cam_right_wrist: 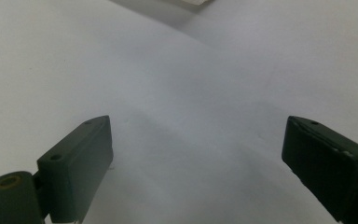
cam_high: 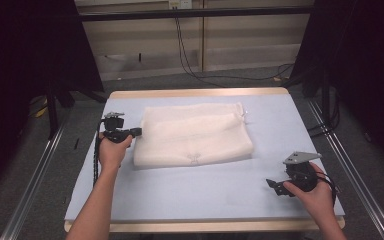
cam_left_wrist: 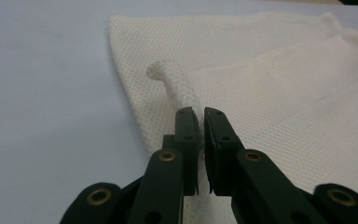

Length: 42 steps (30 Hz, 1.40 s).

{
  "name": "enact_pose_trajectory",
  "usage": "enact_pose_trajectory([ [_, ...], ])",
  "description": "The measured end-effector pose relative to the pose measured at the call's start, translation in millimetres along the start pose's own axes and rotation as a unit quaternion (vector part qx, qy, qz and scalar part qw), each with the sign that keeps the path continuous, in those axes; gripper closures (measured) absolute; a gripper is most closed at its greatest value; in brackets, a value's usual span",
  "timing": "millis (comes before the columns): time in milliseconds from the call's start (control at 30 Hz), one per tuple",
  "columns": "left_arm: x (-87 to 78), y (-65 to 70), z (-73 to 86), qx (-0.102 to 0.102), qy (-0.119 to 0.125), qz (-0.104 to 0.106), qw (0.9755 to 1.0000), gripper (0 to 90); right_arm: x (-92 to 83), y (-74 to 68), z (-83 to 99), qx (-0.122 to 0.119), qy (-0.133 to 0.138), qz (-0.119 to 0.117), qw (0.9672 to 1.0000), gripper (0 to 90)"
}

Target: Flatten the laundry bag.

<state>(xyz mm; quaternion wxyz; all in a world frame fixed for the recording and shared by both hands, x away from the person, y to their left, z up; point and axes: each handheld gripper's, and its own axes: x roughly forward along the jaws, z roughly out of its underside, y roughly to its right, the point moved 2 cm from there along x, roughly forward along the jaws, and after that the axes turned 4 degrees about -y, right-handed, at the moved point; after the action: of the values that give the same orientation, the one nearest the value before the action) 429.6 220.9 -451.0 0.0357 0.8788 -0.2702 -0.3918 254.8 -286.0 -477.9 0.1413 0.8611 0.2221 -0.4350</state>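
Left tool [cam_left_wrist: 199,122] clamped on a pinched fold of the mesh bag [cam_left_wrist: 270,88] at its edge, right tool [cam_right_wrist: 196,154] apart over bare bench [cam_high: 190,190]

In the left gripper view, the pinched fold of the white mesh bag [cam_left_wrist: 261,93] disappears between the jaws of the left tongs [cam_left_wrist: 200,116], and the picture's right edge cuts the bag off. In the right gripper view, just a sliver of the bag's corner [cam_right_wrist: 193,2] peeks in at the top edge. In the high view, the small mark near the bag's front edge [cam_high: 194,159] is too small to make out, and the person's right hand [cam_high: 314,192] covers the back of the right tongs [cam_high: 275,186].
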Motion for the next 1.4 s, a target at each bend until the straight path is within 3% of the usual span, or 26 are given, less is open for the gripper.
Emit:
enact_pose_trajectory([
  [100,-3.2,5.4,1.1,-0.02,0.007,0.014,0.9997,85.5,-0.1,0.2,0.0,-0.001,0.0,-0.001,1.0,8.2],
  [167,-5.7,12.1,1.4,-0.023,0.017,0.021,0.9994,86.1,0.0,0.5,0.0,-0.002,0.002,-0.001,1.0,8.2],
  [367,-11.8,26.3,6.4,-0.02,0.018,0.049,0.9984,86.7,0.2,-0.2,0.2,0.0,-0.001,-0.001,1.0,8.2],
  [667,-21.1,47.5,13.4,0.011,0.011,0.084,0.9964,87.1,1.4,-1.8,-0.9,-0.005,0.001,-0.002,1.0,8.2],
  [833,-22.6,60.4,24.7,0.018,0.009,0.113,0.9934,87.0,1.9,-3.3,-1.2,-0.005,-0.002,-0.001,1.0,8.2],
  [967,-23.9,65.0,33.9,0.019,0.004,0.121,0.9925,87.1,3.7,-4.3,-1.4,-0.008,0.0,-0.004,1.0,8.2],
  [1267,-25.7,68.2,52.8,0.002,0.012,0.142,0.9898,87.2,6.6,-7.3,-3.2,-0.01,-0.003,-0.003,0.9999,8.2],
  [1400,-25.1,71.5,61.4,0.008,0.0,0.15,0.9887,87.3,9.3,-10.3,-4.7,-0.01,-0.006,-0.004,0.9999,8.2],
])
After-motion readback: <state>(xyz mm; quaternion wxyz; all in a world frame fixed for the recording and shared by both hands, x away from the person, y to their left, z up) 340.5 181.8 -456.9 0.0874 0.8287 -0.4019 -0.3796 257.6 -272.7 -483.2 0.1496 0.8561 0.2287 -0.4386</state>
